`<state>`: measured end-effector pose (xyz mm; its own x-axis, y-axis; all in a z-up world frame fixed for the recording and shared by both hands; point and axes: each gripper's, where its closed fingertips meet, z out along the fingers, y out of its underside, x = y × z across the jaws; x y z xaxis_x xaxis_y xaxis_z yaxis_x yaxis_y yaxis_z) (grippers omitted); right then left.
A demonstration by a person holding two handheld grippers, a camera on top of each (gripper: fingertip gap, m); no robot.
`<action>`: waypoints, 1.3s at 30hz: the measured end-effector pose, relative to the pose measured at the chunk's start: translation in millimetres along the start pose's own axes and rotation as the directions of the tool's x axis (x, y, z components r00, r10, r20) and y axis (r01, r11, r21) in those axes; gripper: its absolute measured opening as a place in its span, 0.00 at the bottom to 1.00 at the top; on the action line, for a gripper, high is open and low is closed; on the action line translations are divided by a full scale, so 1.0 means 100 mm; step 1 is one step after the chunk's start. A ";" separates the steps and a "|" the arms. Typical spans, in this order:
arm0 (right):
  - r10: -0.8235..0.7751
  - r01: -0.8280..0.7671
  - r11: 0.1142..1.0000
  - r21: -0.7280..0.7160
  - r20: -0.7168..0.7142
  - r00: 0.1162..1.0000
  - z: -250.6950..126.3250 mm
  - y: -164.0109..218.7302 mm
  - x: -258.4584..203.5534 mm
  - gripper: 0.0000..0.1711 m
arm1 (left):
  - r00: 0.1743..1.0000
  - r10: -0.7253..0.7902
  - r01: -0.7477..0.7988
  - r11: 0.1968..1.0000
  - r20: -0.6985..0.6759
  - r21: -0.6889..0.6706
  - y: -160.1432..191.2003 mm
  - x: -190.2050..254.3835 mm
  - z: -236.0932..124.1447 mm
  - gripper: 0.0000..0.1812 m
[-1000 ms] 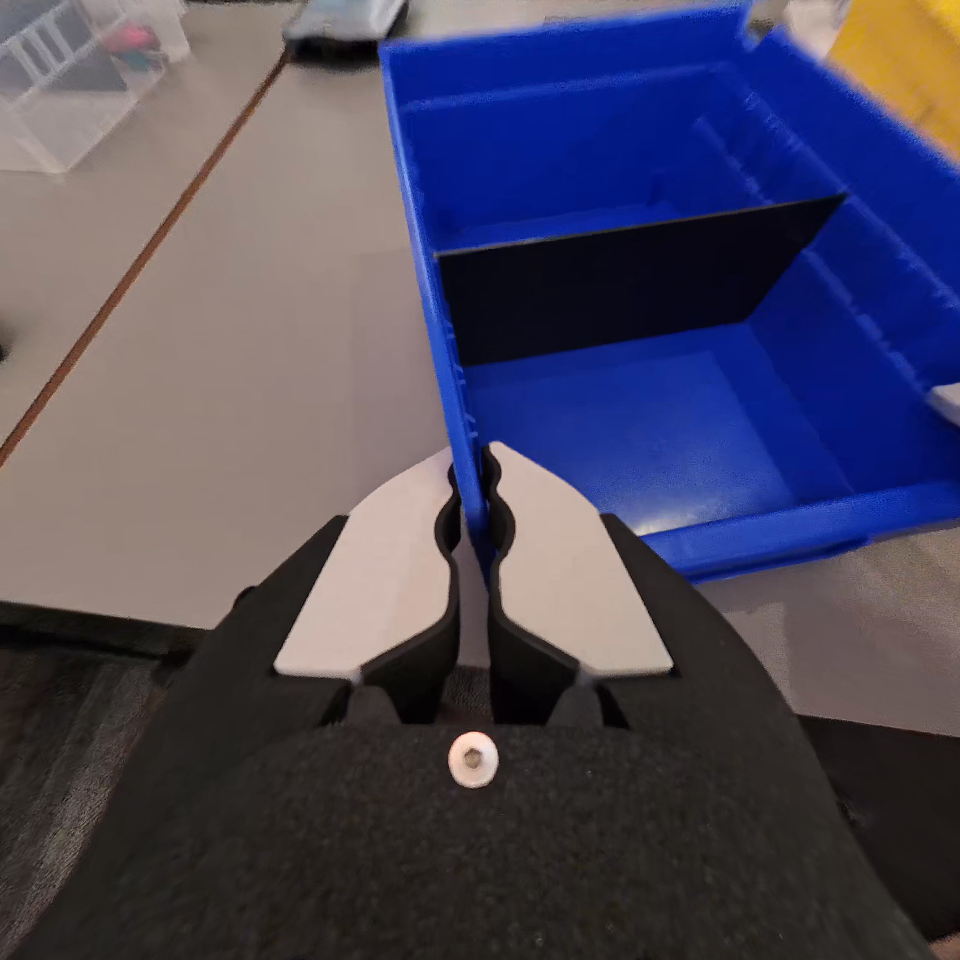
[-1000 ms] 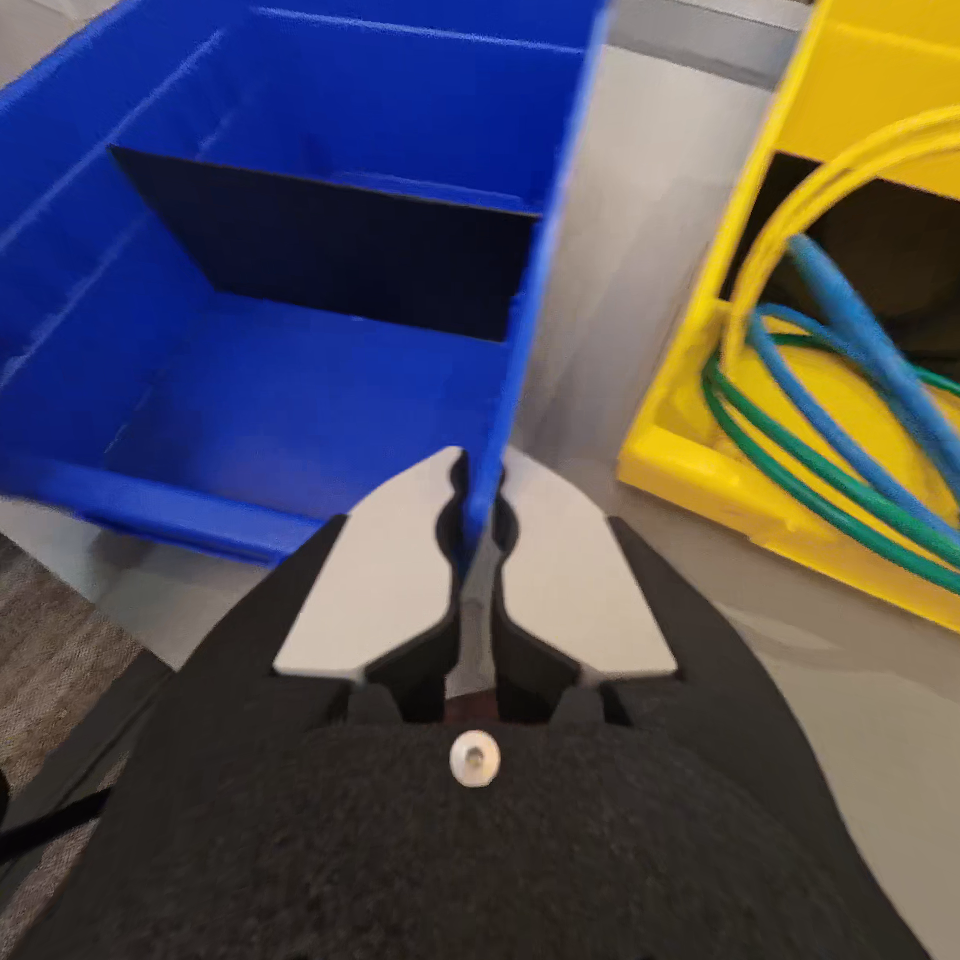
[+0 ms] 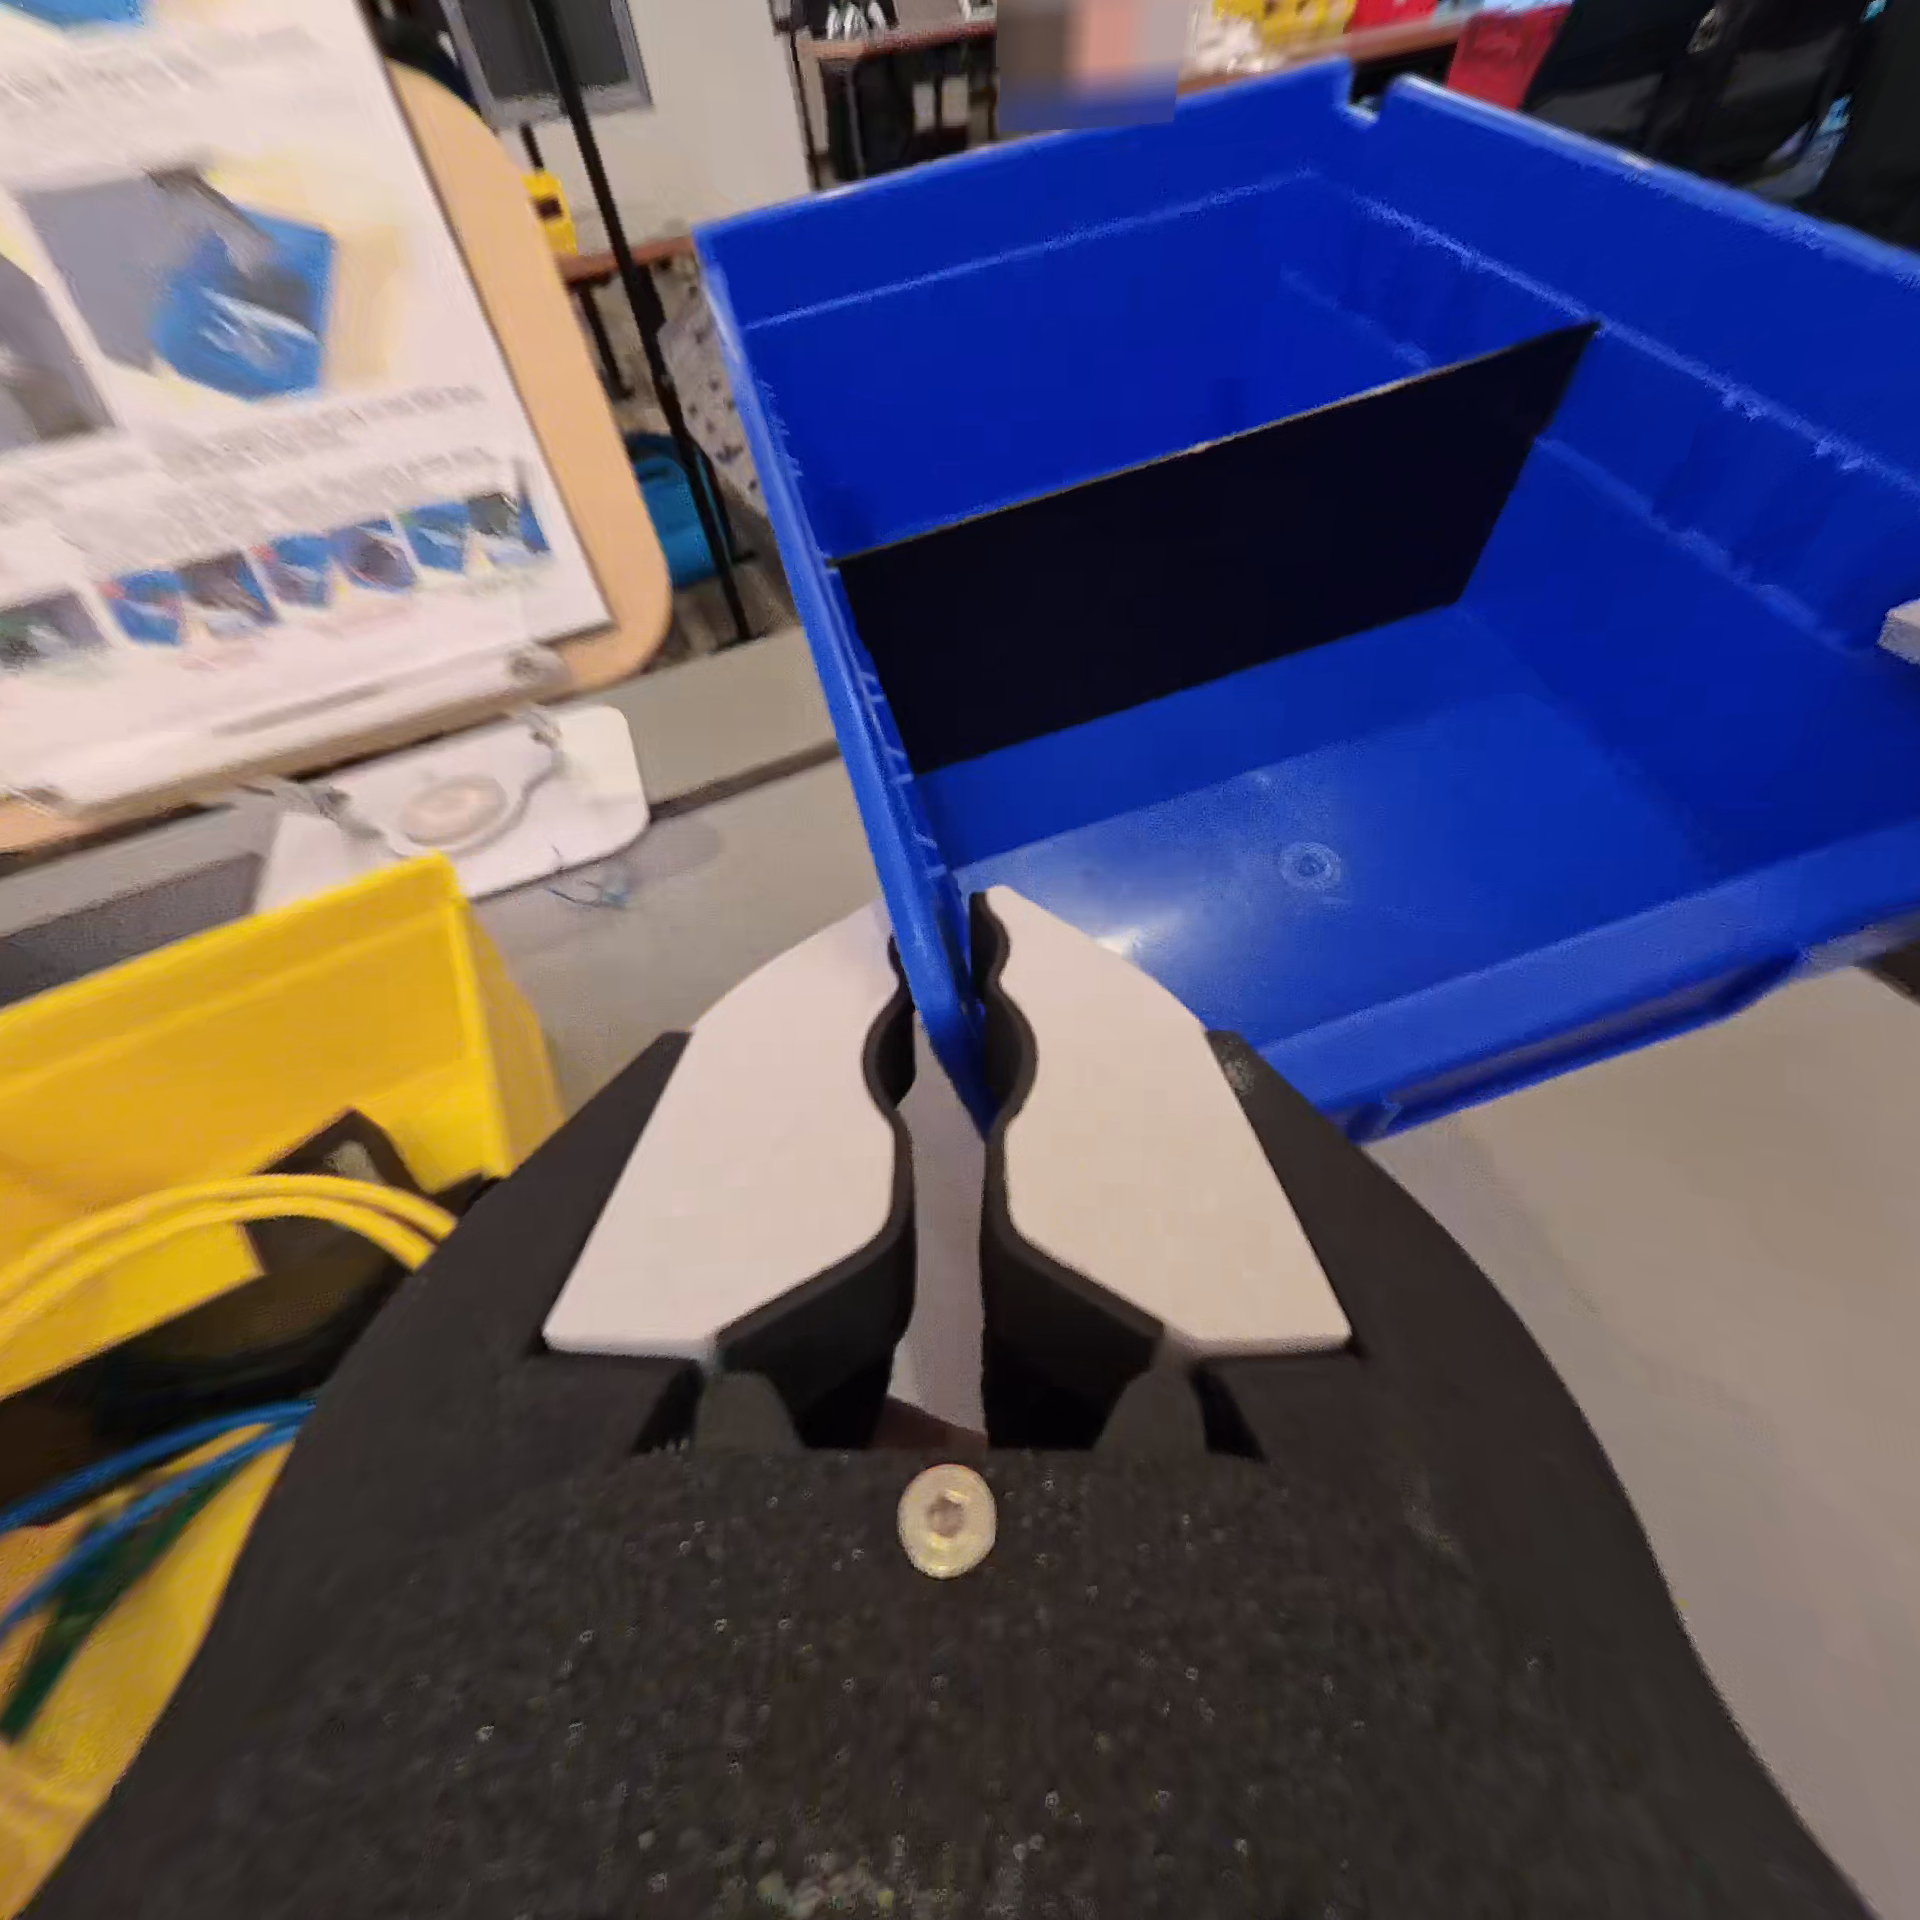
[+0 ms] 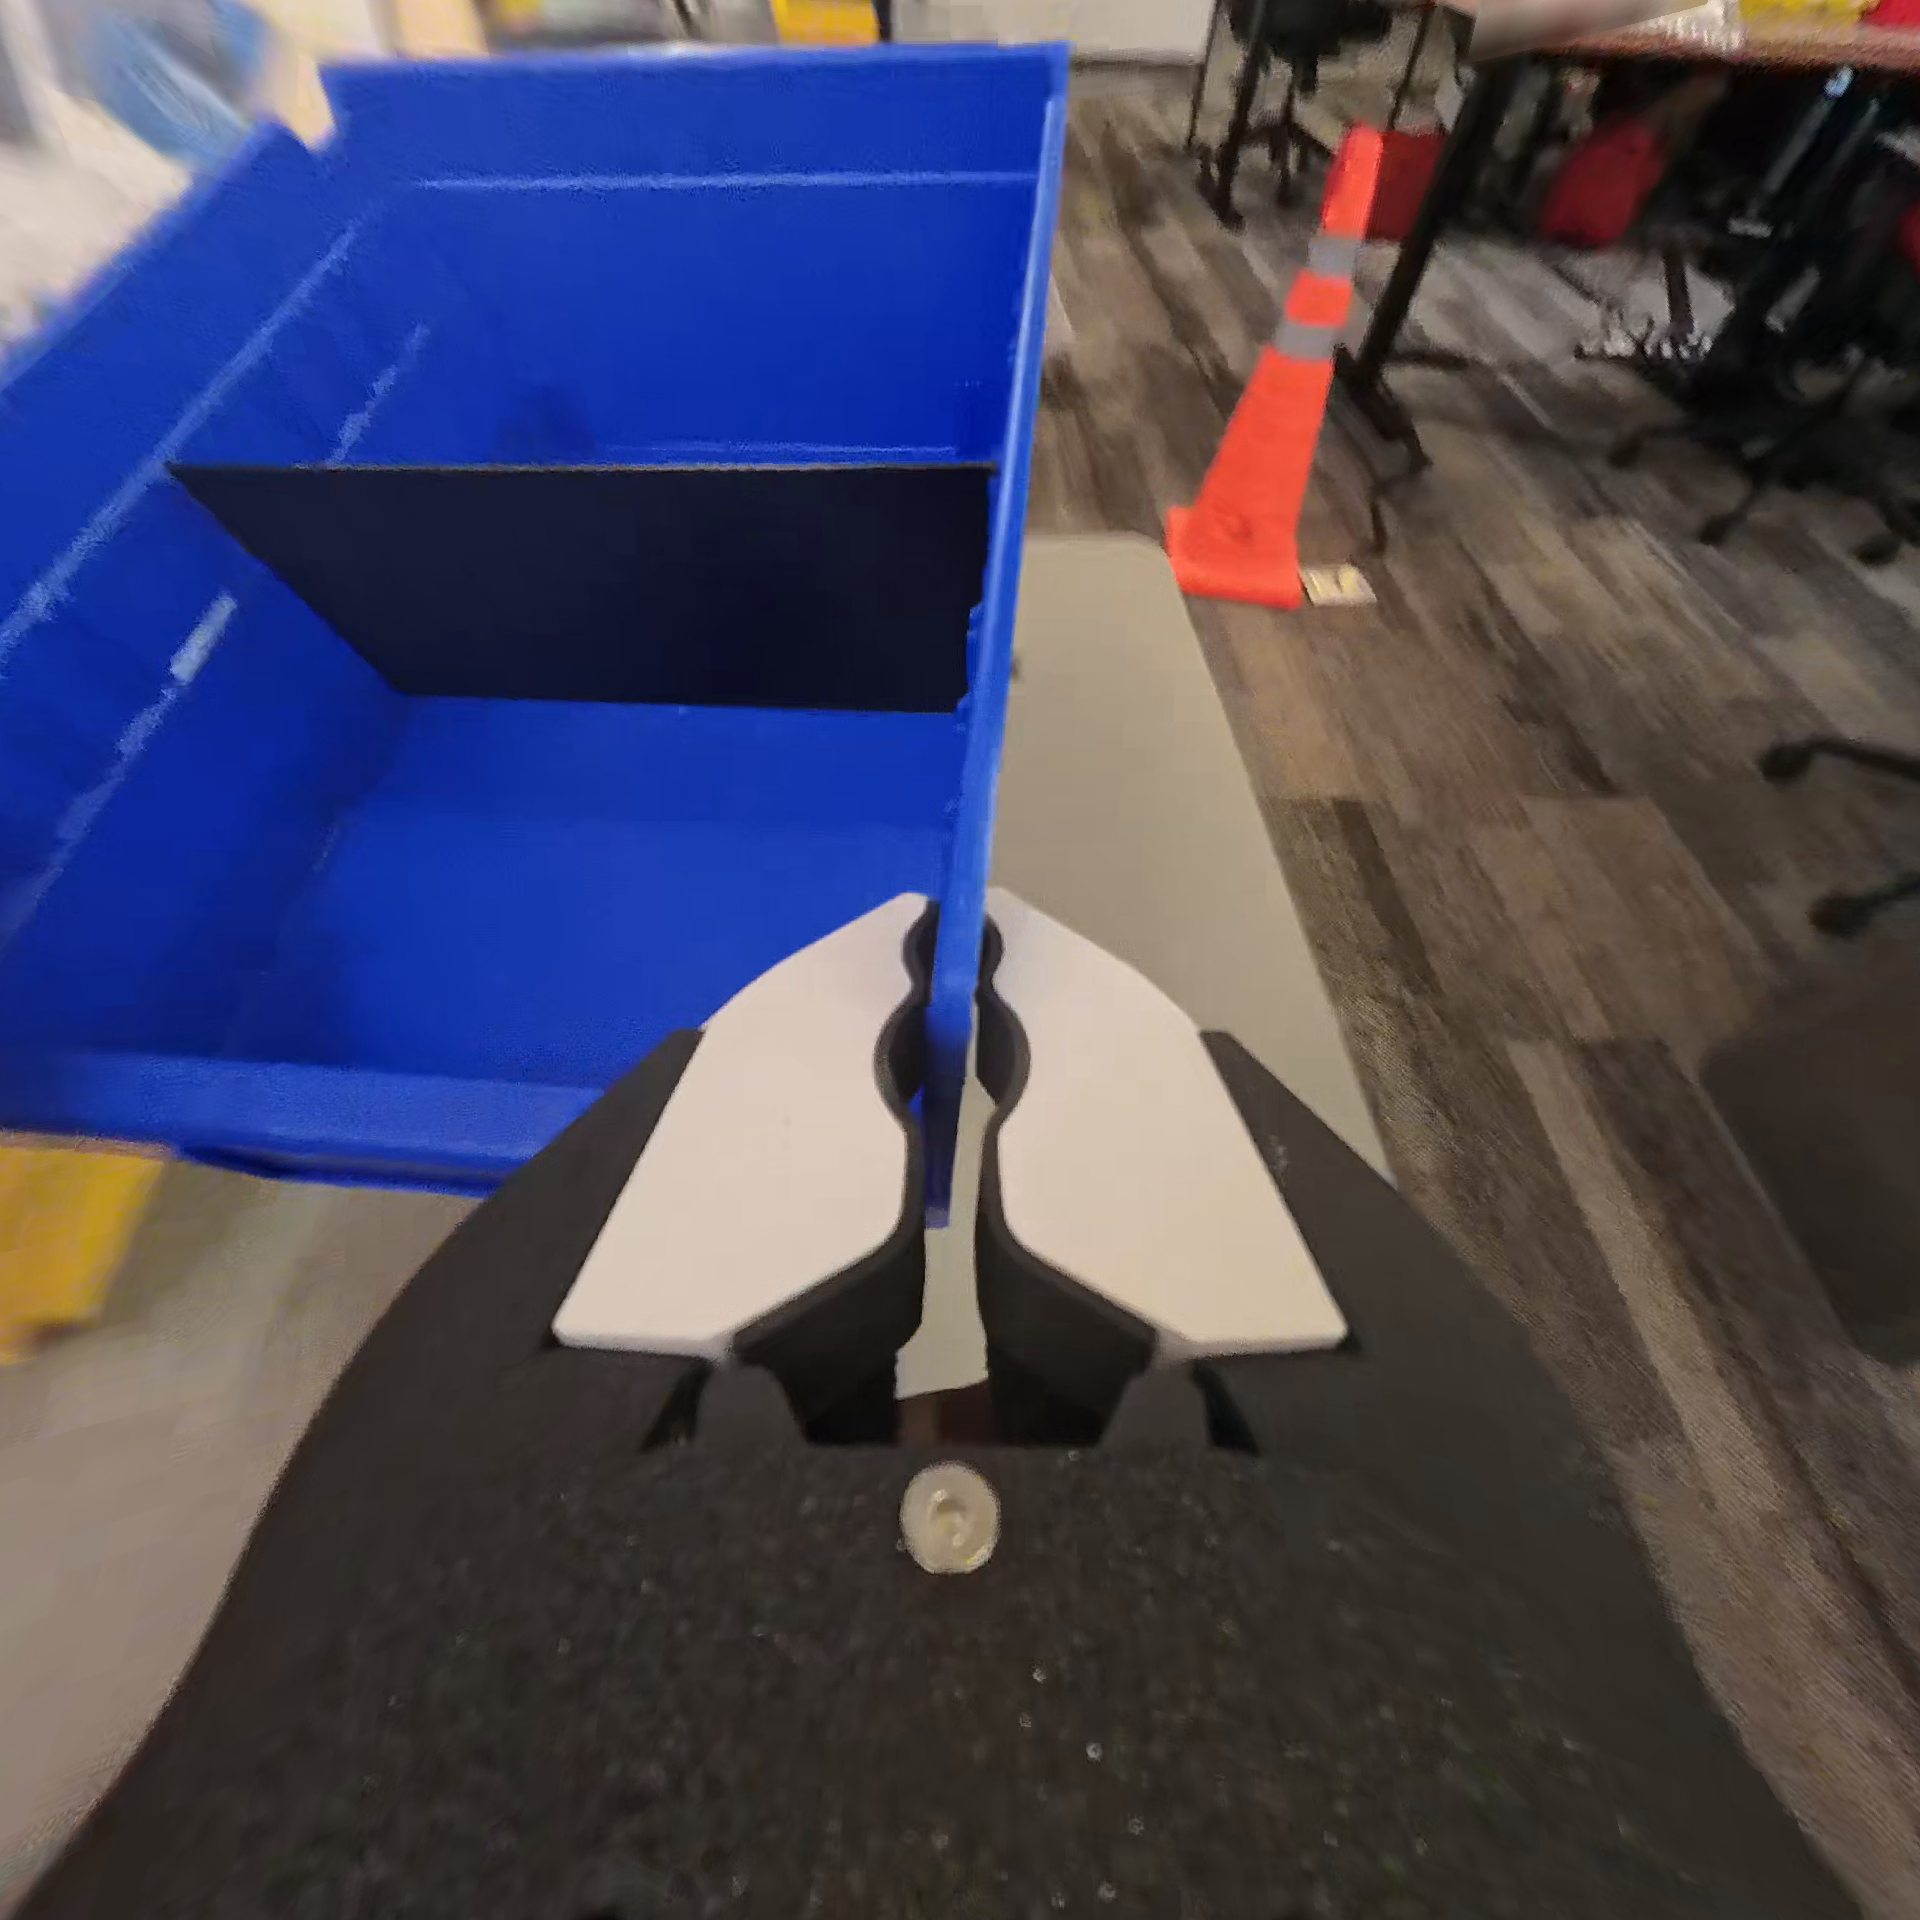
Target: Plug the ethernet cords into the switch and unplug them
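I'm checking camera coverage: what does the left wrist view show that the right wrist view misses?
Only the left wrist view: the poster board, and yellow cords in the yellow bin. Only the right wrist view: an orange cone on the floor. Both: the blue bin with its black divider, each view's tongs shut on a side wall, left tongs, right tongs.

A big blue bin [image 3: 1351, 810] with a black divider [image 3: 1174, 561] across its middle sits tilted over a grey table [image 3: 1662, 1351], near a yellow bin [image 3: 260, 1039], a poster board [image 3: 260, 364] and an orange cone [image 4: 1288, 384] on the floor.
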<state>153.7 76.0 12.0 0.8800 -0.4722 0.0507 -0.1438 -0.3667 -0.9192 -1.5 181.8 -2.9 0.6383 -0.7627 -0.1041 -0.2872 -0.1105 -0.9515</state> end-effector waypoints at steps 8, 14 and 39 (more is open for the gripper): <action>0.072 -0.048 0.989 -0.143 0.164 0.984 0.75 1.25 0.59 0.03 | 0.995 0.062 -0.054 0.993 0.072 -0.103 0.83 0.66 0.56 0.04; -0.031 0.068 0.982 -0.175 0.206 0.978 0.92 1.46 0.54 0.04 | 0.996 0.033 -0.020 0.988 0.083 -0.153 1.17 0.62 0.69 0.05; -0.292 0.276 0.956 0.096 0.286 0.913 0.04 0.03 -0.84 0.21 | 0.992 -0.115 0.119 0.990 0.043 -0.081 0.90 -2.25 -1.31 0.29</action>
<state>81.3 117.4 3.1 0.9747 -0.0946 0.2026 0.1484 -0.4041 -0.9026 -264.4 260.3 -26.8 0.6974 -0.7166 -0.0061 -0.2663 -0.2512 -0.9306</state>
